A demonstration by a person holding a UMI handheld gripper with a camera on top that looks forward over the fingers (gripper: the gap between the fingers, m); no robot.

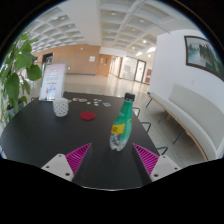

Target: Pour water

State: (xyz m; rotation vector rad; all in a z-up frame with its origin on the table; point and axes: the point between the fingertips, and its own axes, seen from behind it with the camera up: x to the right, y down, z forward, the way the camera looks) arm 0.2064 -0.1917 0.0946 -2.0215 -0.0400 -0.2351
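Observation:
A green-labelled plastic water bottle (121, 127) with a dark cap stands upright on the dark table (60, 135), just ahead of my fingers and nearer the right one. A white patterned cup (61, 106) stands further back to the left. My gripper (112, 156) is open and empty, with the pink pads of both fingers (76, 156) spread wide below the bottle. Nothing is between the fingers.
A small red item (88, 115) lies on the table between the cup and the bottle. A standing sign card (51, 82) and a leafy plant (14, 75) are behind the cup. A white sofa (190, 105) is to the right, beyond the table edge.

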